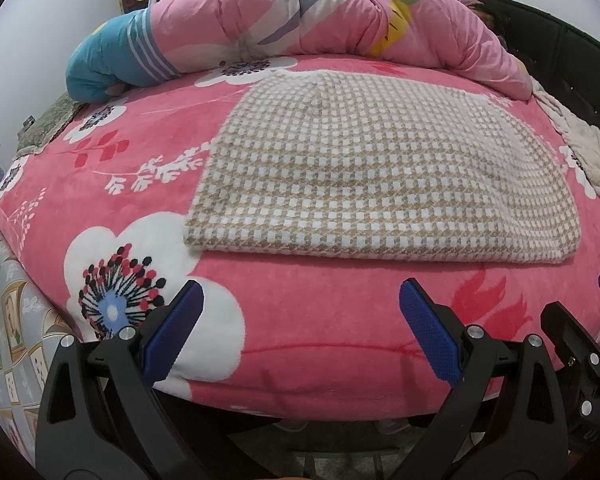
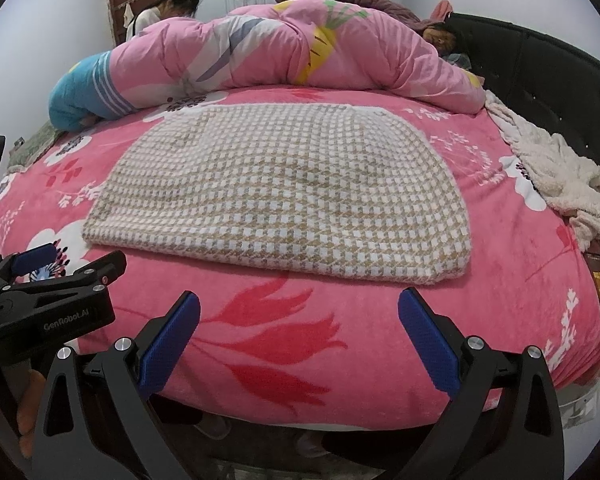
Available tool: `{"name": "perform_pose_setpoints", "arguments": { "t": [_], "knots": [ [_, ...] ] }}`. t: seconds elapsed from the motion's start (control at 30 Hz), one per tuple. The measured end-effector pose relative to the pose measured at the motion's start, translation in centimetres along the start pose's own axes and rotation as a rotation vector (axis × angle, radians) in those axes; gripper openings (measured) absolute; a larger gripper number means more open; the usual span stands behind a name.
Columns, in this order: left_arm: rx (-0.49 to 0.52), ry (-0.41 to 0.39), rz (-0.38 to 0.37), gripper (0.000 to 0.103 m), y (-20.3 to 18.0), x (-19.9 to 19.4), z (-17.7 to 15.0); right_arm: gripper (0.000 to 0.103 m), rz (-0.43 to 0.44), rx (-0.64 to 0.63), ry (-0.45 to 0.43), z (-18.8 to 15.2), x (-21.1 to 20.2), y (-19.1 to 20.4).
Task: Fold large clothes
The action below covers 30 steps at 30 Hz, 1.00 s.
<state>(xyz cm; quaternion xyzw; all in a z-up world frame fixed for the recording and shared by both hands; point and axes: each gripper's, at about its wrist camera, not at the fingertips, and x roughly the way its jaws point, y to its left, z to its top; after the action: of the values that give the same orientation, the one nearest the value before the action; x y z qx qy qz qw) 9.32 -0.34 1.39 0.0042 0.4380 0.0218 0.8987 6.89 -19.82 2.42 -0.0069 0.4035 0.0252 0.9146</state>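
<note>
A beige and white checked garment (image 1: pixel 380 172) lies folded flat on the pink flowered bed (image 1: pixel 300 360); it also shows in the right wrist view (image 2: pixel 284 192). My left gripper (image 1: pixel 300 320) is open and empty, a little short of the garment's near edge at the bed's front. My right gripper (image 2: pixel 300 328) is open and empty, also just short of the near edge. The right gripper shows at the right of the left wrist view (image 1: pixel 580 320); the left gripper shows at the left of the right wrist view (image 2: pixel 56 276).
A rolled pink and blue quilt (image 2: pixel 260 56) lies across the far side of the bed. A white fleece blanket (image 2: pixel 560 176) is bunched at the right by the black headboard (image 2: pixel 540 64). A person (image 2: pixel 168 8) sits behind the quilt; another lies at the far right.
</note>
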Motion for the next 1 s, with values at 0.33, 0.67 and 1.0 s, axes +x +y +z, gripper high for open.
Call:
{"name": "perform_pose_setpoints", "arguments": {
  "t": [0.33, 0.67, 1.0],
  "knots": [
    [0.001, 0.001, -0.001, 0.095, 0.2, -0.04, 0.01, 0.097, 0.006, -0.008, 0.001, -0.07, -0.12, 0.1],
    [0.001, 0.001, -0.002, 0.095, 0.27, -0.15, 0.0, 0.097, 0.006, -0.008, 0.002, -0.15, -0.13, 0.18],
    [0.0, 0.001, -0.001, 0.095, 0.22, -0.16, -0.03, 0.097, 0.009, -0.011, 0.003, -0.25, -0.12, 0.15]
  ]
}}
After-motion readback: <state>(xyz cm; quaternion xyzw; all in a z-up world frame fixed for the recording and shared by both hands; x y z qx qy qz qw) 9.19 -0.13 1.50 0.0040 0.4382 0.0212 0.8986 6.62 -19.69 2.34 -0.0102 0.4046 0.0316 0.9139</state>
